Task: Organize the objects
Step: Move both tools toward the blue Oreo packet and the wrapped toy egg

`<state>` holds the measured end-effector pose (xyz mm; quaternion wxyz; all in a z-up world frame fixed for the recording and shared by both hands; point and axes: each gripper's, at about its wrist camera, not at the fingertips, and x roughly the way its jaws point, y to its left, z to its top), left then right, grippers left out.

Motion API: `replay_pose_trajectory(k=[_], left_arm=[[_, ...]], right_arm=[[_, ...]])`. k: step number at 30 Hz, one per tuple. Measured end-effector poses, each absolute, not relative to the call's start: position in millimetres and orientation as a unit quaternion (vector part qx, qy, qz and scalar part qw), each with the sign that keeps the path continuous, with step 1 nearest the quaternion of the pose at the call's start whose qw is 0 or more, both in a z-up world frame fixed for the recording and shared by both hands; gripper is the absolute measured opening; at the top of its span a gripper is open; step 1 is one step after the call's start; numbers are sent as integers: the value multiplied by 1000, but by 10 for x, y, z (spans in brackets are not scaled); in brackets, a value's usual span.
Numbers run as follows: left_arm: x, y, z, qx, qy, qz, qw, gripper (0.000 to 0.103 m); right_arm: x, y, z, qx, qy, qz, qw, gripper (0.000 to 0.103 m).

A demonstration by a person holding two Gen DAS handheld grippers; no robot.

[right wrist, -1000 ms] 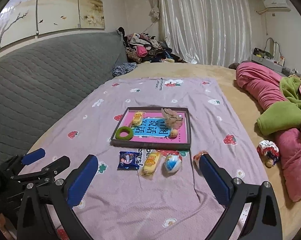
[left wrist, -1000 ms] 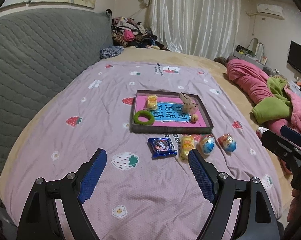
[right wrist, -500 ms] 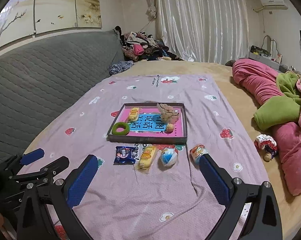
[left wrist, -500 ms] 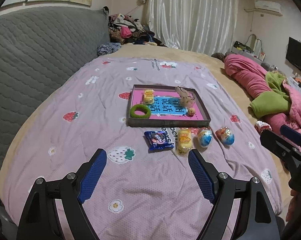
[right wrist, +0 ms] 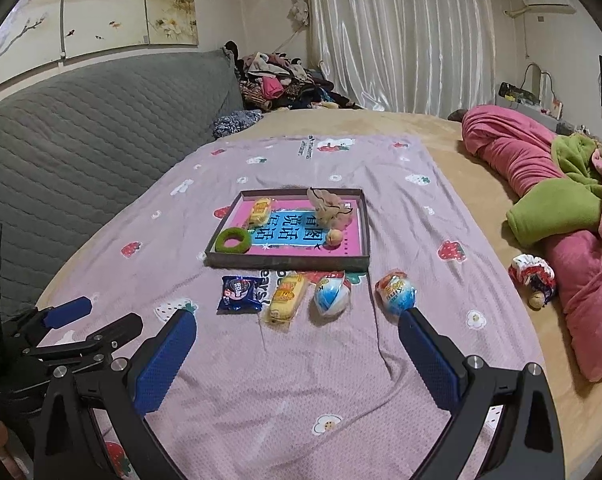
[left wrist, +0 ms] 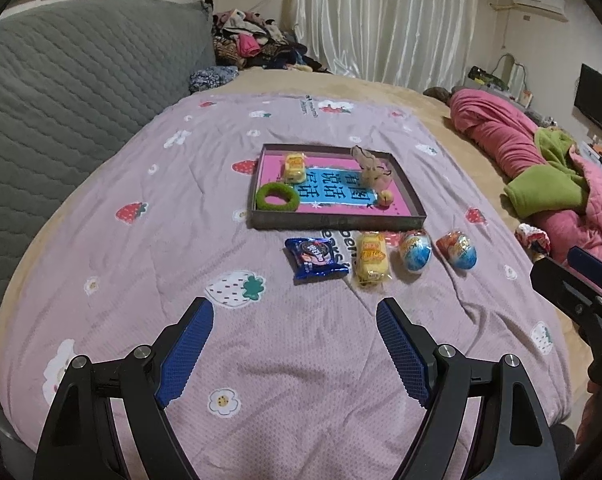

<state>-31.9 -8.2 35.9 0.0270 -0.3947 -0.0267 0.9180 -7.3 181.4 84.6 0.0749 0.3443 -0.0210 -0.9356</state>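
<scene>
Both grippers are spread wide and hold nothing: the left gripper (left wrist: 295, 320) and the right gripper (right wrist: 297, 330) sit low in their frames over the purple strawberry-print blanket (left wrist: 173, 208). Mid-frame lies a row: a dark blue Oreo cookie packet (left wrist: 315, 258), a yellow wrapped cake (left wrist: 371, 258), and two blue foil eggs (left wrist: 415, 250) (left wrist: 459, 250). Just above is a shallow dark tray (left wrist: 333, 222) with a pink bottom and blue Chinese writing, holding a fuzzy green ring (left wrist: 277, 198). Far right is a pink quilt (left wrist: 501, 136).
</scene>
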Motion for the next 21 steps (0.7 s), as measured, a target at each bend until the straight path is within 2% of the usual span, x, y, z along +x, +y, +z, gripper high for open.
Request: replay_pose_trajectory(k=[21], left_arm=[[-360, 2, 104, -414, -23, 909, 35, 85]], right_arm=[[-98, 1833, 570, 365, -33, -927, 80, 102]])
